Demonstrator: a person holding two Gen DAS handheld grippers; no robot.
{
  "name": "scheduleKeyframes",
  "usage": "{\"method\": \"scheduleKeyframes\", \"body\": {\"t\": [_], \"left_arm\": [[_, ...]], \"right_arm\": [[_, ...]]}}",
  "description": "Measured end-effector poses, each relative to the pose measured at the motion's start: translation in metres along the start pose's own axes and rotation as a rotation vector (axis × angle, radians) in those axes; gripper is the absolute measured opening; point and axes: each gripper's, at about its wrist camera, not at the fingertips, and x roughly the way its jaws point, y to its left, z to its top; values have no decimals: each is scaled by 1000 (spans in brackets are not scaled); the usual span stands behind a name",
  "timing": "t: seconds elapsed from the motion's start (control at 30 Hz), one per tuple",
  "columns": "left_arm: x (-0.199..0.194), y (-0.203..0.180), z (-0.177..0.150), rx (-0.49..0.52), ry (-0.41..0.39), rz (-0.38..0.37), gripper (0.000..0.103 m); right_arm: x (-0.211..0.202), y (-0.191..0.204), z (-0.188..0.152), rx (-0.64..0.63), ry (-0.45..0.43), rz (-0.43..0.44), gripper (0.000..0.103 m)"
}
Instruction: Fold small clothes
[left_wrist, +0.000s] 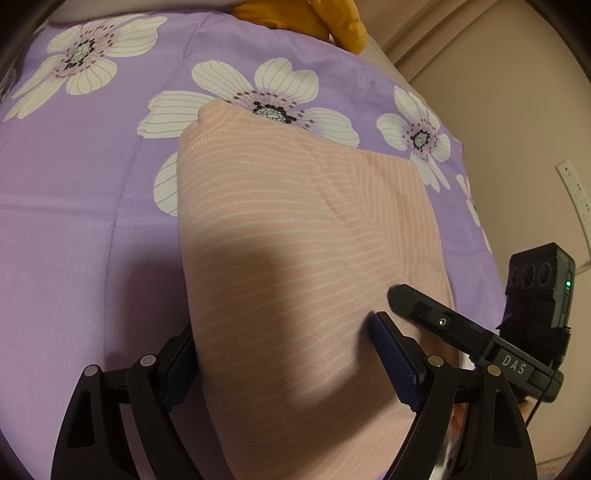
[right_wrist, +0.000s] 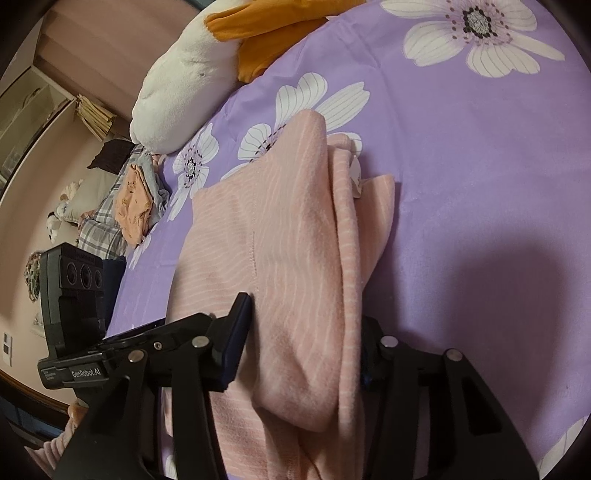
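**Pink striped garment partly folded, both grippers spread across it**

The pink striped garment (left_wrist: 295, 240) lies on the purple floral bedsheet (left_wrist: 92, 221), filling the centre and lower half of the left wrist view and running from the centre to the bottom edge of the right wrist view (right_wrist: 288, 258). It looks part-way folded: in the right wrist view a thick doubled layer sits on top of a flatter layer, with a further edge and a white label poking out at centre right. The stack is still uneven and long, so I judge at least one more fold is left, plus squaring the edges. More small clothes (right_wrist: 135, 206) wait in a heap at the left of the right wrist view, so the wider job appears far from done.

The left gripper (left_wrist: 284, 354) has its jaws spread wide, one finger at each side of the cloth near the bottom of the frame; whether the pads press the fabric I cannot tell. The right gripper (right_wrist: 303, 343) is also spread wide, straddling the doubled layer, its left pad (right_wrist: 236, 339) against the fabric's side; nothing is pinched.
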Motion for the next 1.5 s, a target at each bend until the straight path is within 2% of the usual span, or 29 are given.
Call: {"method": "scheduleKeyframes", "body": {"t": [0.1, 0.2, 0.43, 0.57, 0.63, 1.0, 1.5], "left_arm": [[-1, -2, -1, 14, -4, -2, 85], [-3, -4, -3, 28, -14, 6, 80], [-10, -8, -6, 57, -36, 8, 73], [-15, -10, -8, 63, -47, 1, 72], [-18, -10, -9, 69, -55, 4, 66], [-46, -9, -15, 71, -94, -9, 66], [-96, 7, -26, 69, -151, 29, 66]], "right_arm": [[-2, 7, -1, -32, -18, -11, 37], [-5, 13, -1, -62, -36, -17, 34], [-11, 19, -4, -73, -63, 4, 32], [-15, 25, -5, -83, -81, 23, 31], [-18, 30, -6, -93, -89, 31, 31], [-28, 56, -12, -128, -111, 59, 30], [-30, 104, -23, -180, -118, 97, 30]]}}
